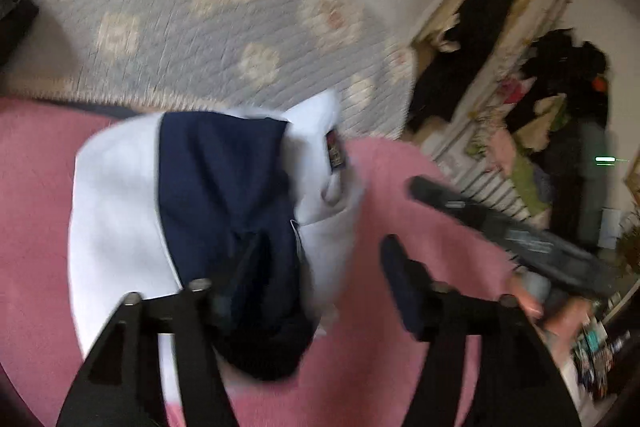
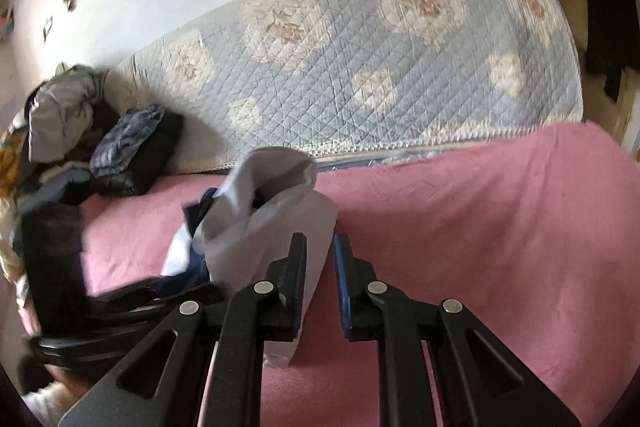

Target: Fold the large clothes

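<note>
Both grippers gape empty, left gripper (image 1: 320,267) and right gripper (image 2: 320,259), over the bunched white-and-navy garment (image 1: 224,211), folding barely begun.

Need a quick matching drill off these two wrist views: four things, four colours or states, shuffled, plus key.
Things:
1. bed sheet
2. quilted cover
3. garment
4. right gripper

Descriptions:
A. white with a navy panel, bunched up
B. plain pink, spread flat
C. open, nothing between the fingers
D. pale blue with cream floral patches

Pairs: 1-B, 2-D, 3-A, 4-C
</note>
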Motion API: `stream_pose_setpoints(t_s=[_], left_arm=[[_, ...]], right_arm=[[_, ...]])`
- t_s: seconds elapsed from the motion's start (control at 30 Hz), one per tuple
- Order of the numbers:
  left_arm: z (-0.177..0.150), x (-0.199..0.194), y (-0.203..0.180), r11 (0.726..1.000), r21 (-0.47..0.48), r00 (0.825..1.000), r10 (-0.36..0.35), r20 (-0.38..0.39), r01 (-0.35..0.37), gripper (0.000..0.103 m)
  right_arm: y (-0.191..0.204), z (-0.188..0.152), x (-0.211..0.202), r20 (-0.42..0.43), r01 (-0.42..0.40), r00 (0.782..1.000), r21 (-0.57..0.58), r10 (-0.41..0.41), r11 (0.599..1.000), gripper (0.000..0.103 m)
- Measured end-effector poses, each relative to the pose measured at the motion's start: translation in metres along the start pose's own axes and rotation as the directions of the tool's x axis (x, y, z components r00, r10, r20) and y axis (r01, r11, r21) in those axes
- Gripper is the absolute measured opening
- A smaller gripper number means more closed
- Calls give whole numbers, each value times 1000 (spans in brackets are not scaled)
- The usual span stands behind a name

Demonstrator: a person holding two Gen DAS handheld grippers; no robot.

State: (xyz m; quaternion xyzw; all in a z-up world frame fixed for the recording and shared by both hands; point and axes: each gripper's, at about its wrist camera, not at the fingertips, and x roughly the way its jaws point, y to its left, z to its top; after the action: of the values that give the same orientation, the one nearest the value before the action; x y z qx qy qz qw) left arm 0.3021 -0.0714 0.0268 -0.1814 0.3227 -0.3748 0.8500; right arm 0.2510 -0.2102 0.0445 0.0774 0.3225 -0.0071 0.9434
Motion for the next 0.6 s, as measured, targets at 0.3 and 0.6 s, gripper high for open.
stream_pose_setpoints(t_s=[0.3,0.6], left_arm=[[15,-59,42,956,-28,952,292,91,-291,70],[-17,-19,156,927,-369,995,40,-88,-70,71]], right_arm=[[52,6,-10,33,-150,988,-94,153,984,15],[101,29,60,-124,-195,975,-70,185,978,59]])
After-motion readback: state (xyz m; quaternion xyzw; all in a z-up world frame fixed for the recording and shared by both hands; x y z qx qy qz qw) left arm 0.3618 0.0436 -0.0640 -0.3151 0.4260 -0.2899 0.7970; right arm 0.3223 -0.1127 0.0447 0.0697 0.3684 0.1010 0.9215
